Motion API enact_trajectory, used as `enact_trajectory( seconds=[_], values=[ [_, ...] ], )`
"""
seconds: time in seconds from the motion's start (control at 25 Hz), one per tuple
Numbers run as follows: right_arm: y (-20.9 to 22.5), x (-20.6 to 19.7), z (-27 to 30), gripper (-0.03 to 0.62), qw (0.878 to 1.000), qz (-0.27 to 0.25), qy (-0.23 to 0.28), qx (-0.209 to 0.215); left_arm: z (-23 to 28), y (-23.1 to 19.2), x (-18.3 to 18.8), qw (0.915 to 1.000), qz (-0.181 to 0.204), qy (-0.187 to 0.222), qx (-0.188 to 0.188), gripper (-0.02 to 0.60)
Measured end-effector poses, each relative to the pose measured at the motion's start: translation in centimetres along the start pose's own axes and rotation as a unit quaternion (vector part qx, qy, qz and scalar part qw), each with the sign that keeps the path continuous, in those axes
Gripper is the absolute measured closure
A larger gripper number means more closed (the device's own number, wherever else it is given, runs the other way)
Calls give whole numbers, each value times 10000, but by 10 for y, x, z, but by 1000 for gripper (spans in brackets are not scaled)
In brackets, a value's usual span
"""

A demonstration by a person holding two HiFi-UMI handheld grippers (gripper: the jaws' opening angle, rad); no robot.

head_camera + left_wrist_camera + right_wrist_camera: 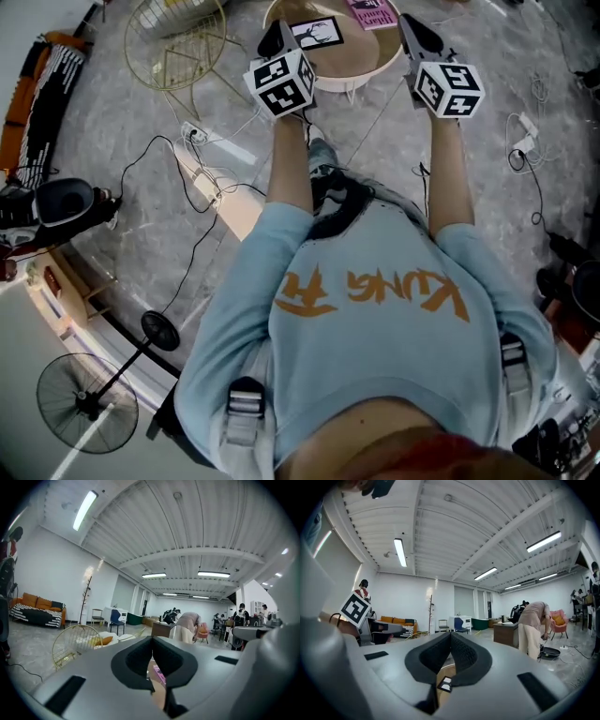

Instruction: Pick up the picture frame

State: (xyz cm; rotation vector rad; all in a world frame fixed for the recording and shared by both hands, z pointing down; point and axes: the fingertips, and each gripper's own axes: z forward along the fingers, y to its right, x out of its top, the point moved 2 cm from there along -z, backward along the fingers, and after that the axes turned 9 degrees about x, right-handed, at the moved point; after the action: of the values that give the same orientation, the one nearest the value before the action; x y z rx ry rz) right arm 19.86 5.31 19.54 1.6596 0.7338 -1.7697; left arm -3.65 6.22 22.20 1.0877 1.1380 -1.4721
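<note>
Far ahead, the round white-rimmed wooden table (361,75) runs off the top edge. So does the pink printed card (372,13) on it, its lettering too small to read. The left gripper (277,39) covers the left end of the black picture frame (319,33).

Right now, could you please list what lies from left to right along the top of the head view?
Striped sofa, gold wire basket, left gripper, picture frame, pink card, right gripper, white plug.

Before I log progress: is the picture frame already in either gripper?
No, the picture frame lies on the round table, while the left gripper and right gripper are both shut on nothing.
</note>
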Motion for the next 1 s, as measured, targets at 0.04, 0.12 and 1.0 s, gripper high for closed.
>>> enact_trajectory(
  seconds=[0.04,0.12,1.0],
  values=[
    [3,-3,18,595,10000,6,-87,35,18,-4,-1,10000,-2,-85,-8,561],
    [16,-8,50,595,9997,127,-190,22,53,-11,-3,9997,21,-248,-49,561],
    [107,-100,266,595,9860,945,-1370,-91,277,-57,-93,9821,-212,-1862,-171,561]
  ],
)
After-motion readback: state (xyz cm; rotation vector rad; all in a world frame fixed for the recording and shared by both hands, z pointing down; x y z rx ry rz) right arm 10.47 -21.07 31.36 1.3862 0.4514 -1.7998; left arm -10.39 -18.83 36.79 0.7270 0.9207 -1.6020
